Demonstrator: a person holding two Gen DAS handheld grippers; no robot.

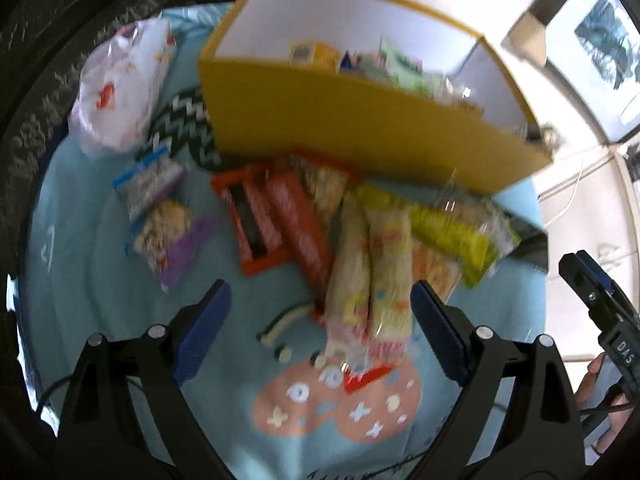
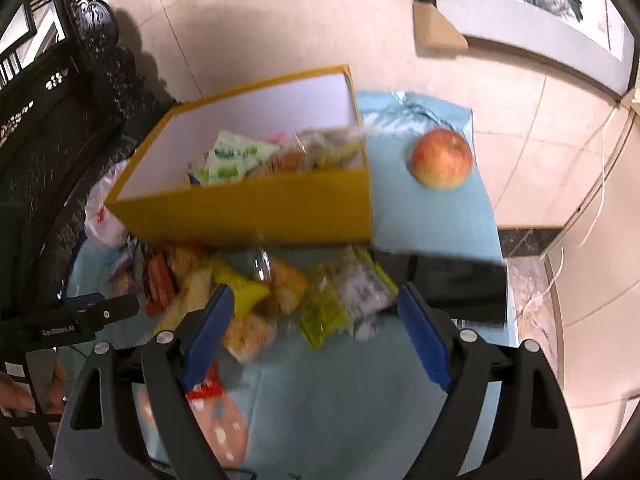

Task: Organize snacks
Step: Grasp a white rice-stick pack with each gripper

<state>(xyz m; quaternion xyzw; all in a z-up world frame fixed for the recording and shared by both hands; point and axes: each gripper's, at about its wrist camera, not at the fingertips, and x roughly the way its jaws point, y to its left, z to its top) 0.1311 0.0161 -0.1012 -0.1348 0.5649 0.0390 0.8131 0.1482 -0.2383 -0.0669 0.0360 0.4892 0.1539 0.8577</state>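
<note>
Below, snack packets [image 1: 360, 248] heaped beside yellow box [image 1: 360, 128], apple [image 2: 442, 158] apart

One yellow box [image 2: 256, 208]. One apple [image 2: 442, 158]. One white bag [image 1: 120, 88]. Two long pale snack packs [image 1: 370, 272] side by side. Two grippers [image 1: 320, 334] [image 2: 316, 330].
</note>
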